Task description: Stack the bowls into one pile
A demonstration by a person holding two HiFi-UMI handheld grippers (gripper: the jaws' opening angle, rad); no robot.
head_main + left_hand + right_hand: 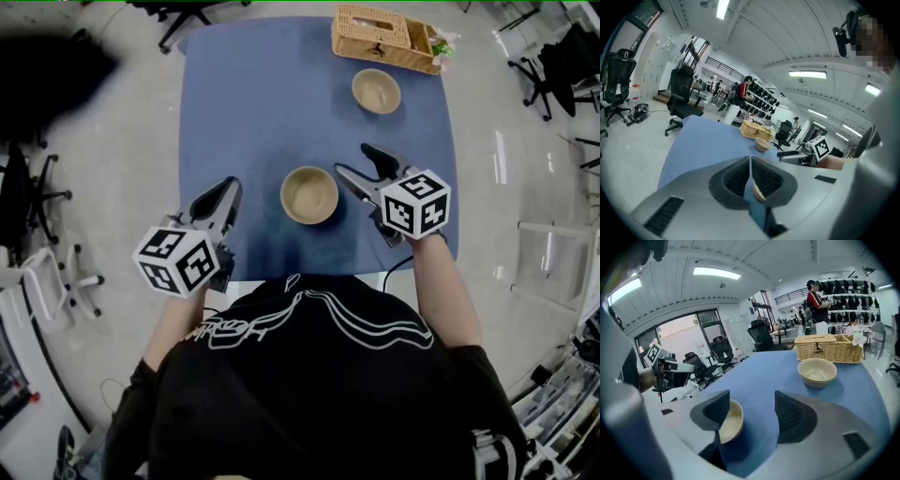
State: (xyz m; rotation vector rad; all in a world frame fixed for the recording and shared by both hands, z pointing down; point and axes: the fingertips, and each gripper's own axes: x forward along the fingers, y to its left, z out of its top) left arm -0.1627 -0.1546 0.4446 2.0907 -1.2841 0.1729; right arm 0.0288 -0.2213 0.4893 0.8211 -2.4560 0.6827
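Two tan bowls stand apart on the blue table [244, 112]. The near bowl [309, 195] [731, 423] sits between my two grippers; the far bowl [376, 91] [817, 371] stands close to the basket. My right gripper [354, 159] [751, 401] is open just right of the near bowl, with nothing between its jaws; the bowl shows behind its left jaw. My left gripper [228, 187] [750, 161] hangs shut and empty over the table's left front corner, apart from the bowl, of which a sliver [758, 191] shows below its pads.
A wicker basket [384, 37] [828, 348] stands at the table's far right corner. Office chairs [37, 197] ring the table on the grey floor. In the background a person in red [815, 301] stands by shelves.
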